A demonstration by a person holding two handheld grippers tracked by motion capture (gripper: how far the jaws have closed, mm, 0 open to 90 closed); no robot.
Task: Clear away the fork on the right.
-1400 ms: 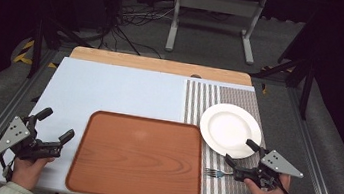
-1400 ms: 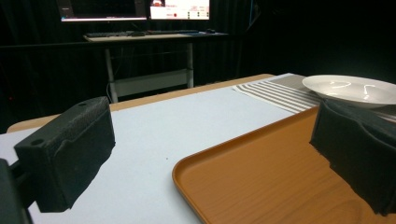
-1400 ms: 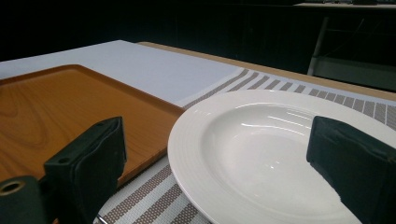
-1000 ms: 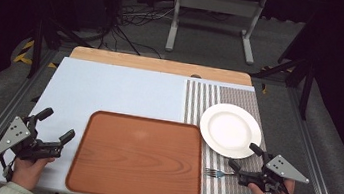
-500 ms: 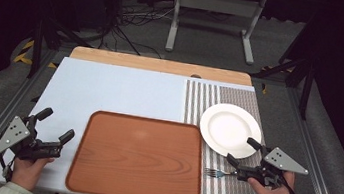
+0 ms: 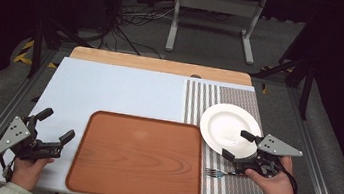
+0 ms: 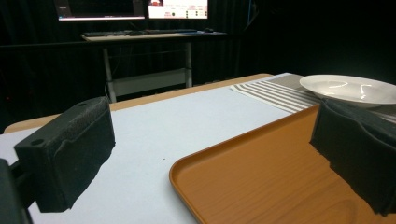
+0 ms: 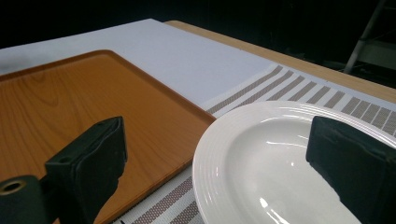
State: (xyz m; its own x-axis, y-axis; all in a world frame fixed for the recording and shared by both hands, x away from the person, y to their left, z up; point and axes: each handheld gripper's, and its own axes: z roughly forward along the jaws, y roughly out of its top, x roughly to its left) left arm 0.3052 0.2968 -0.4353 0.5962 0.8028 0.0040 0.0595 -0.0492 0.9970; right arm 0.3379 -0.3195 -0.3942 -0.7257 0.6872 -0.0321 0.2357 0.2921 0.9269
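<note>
With its jaws spread wide over the near rim of the white plate [image 6: 230,128] on the striped mat, the right gripper [image 6: 242,146] should drop one jaw under that rim before closing, while the left gripper [image 6: 55,126] waits open beside the tray [image 6: 137,158]

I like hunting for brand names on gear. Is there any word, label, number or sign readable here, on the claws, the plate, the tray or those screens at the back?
No text can be read anywhere.
Two lit screens behind the table in the left gripper view: something is displayed, too small and blurred to read.
Left claw, right claw, white plate, wooden tray, fork, striped mat: no lettering visible.
</note>
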